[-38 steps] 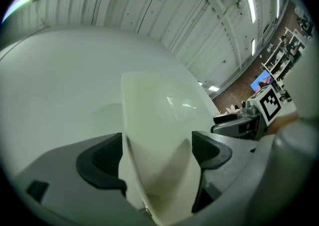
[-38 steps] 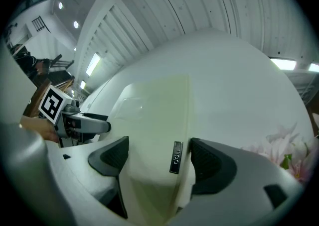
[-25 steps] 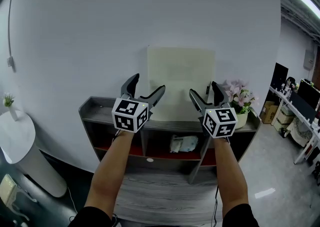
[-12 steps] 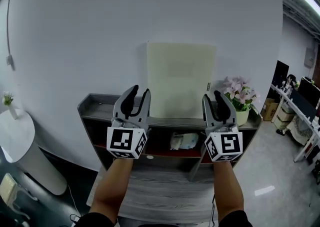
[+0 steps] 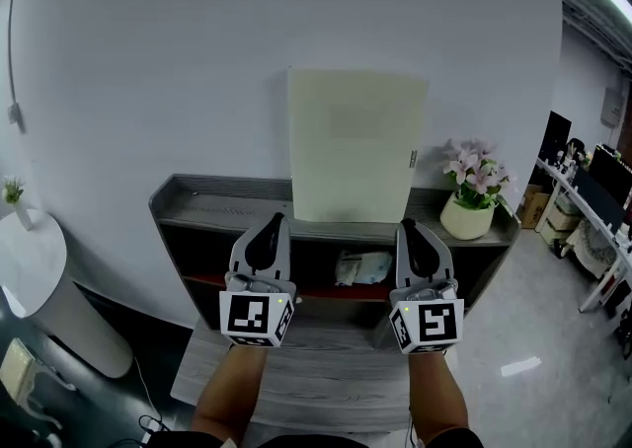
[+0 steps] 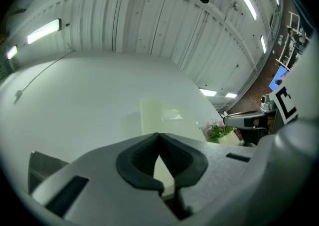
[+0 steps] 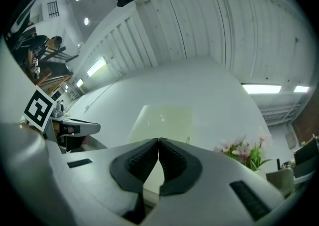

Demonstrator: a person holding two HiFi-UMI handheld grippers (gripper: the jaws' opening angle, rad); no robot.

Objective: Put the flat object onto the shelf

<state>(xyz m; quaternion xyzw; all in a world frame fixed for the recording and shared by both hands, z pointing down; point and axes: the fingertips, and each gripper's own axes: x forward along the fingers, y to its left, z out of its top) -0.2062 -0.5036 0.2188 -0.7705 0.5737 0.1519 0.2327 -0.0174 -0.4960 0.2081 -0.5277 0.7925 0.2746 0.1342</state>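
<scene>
Backed down off the shelf [image 5: 197,204], left tongs [image 5: 274,219] and right tongs [image 5: 409,227] have just closed empty, clear of the pale flat board [image 5: 355,145] standing upright, long axis vertical.

The left forearm [image 5: 229,392] and right forearm [image 5: 434,399] reach forward side by side from the bottom of the head view, roughly parallel and well apart. The left gripper [image 5: 271,229] and right gripper [image 5: 411,231] point ahead and tilt upward, their marker cubes facing the camera. Both pairs of fingers [image 6: 134,163] have just closed, and their dark pads meet at the tips with nothing between them.
</scene>
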